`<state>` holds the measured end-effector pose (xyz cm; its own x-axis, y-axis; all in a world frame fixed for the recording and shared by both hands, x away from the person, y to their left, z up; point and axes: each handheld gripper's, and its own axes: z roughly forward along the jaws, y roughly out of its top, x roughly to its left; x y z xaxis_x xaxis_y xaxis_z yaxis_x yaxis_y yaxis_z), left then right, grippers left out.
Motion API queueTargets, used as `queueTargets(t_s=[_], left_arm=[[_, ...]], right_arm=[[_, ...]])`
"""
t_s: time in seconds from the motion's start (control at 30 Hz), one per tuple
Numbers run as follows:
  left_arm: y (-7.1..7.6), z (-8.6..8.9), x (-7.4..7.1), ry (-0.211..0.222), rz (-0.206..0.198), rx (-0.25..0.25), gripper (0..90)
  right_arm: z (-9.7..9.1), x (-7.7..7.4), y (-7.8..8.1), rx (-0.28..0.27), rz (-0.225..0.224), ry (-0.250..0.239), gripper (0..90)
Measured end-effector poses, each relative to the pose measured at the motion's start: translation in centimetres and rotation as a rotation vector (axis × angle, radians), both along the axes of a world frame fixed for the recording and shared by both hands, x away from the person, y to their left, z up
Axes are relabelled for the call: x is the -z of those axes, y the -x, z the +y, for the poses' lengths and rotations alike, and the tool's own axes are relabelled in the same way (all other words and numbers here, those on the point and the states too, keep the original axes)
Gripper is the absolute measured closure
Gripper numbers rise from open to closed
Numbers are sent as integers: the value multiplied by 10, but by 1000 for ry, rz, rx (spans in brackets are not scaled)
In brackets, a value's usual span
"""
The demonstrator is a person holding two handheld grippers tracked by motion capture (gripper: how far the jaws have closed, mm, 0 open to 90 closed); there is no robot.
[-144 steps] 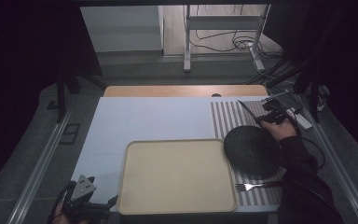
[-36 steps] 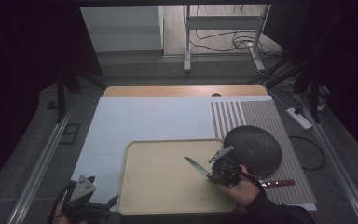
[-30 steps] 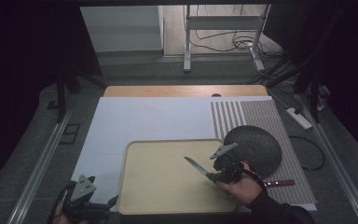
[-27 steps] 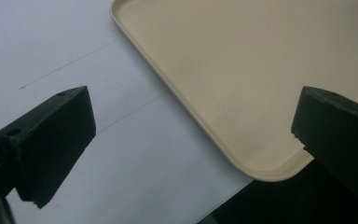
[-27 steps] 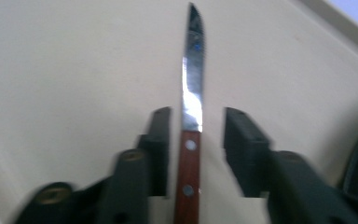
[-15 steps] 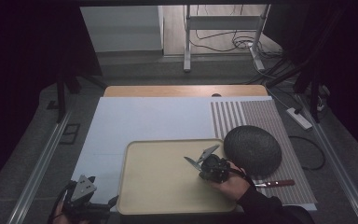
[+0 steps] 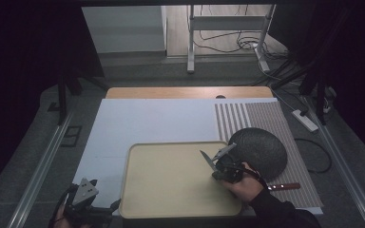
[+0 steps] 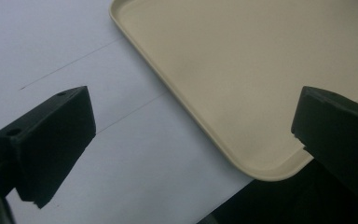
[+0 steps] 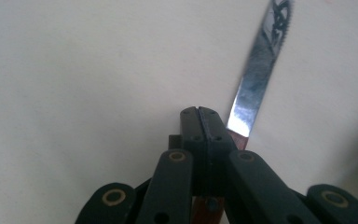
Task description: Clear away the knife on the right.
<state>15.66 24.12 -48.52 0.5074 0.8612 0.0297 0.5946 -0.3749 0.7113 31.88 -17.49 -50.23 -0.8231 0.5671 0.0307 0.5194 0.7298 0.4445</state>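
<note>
Left gripper (image 7: pixel 92 209) at near-left table corner, jaws spread wide, empty, just beside corner of beige tray (image 7: pixel 138 190). Right gripper (image 7: pixel 218 164) over tray's right part, jaws clamped on knife (image 9: pixel 258 79) at handle, serrated blade pointing away. Black plate (image 7: pixel 261 149) right of tray on striped mat (image 7: pixel 271 118). Second brown-handled utensil (image 7: pixel 285 186) near plate.

Right gripper view: knife (image 9: pixel 259 79) handle mostly hidden behind my right claw (image 9: pixel 205 122); only a sliver of brown shows by the jaws. Blade tip cut off by the top edge, its markings too blurred to read.

Left gripper view: tray (image 8: pixel 242 84) runs off the top and right edges; the right-hand jaw covers part of its rim.

High view: my left claw (image 7: pixel 88 209) sits in shadow at the bottom edge; I cannot tell its jaw gap there. Second knife (image 7: pixel 283 186) partly hidden by my right hand (image 7: pixel 241 184).
</note>
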Motion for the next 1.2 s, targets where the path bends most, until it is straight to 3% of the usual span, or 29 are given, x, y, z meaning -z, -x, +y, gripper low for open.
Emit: queueTargets(t_s=[0.23, 0.5, 0.77, 0.93, 1.2], left_arm=[[0, 0, 0, -4, 1, 2, 0], [0, -2, 0, -16, 0, 6, 0], [0, -2, 0, -15, 1, 8, 0], [0, -2, 0, -15, 1, 8, 0], [0, -1, 0, -5, 2, 4, 0]], right_arm=[[-12, -1, -6, 55, 0, 4, 899], [-13, -1, -20, 94, -15, 4, 899], [-26, -2, -20, 143, -13, 16, 899], [-27, -2, -20, 142, -12, 15, 889], [-27, -8, -19, 136, -32, -31, 772]])
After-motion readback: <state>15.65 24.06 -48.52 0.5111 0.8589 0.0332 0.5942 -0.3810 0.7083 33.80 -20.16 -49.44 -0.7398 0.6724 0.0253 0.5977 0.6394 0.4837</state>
